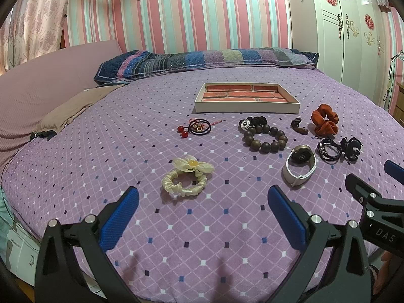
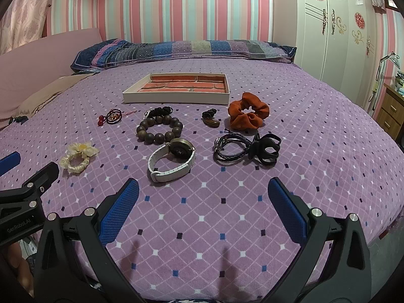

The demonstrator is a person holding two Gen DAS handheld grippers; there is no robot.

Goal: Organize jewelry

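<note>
So both grippers, left gripper and right gripper, hover wide, holding nothing, over the purple quilt; one brick-lined tray far, one wooden bead bracelet, one white-strapped watch, two scrunchies: rust velvet, cream satin

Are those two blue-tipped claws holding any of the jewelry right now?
No. Both the left gripper and the right gripper are open and empty above the bedspread; every piece lies loose on it.
</note>
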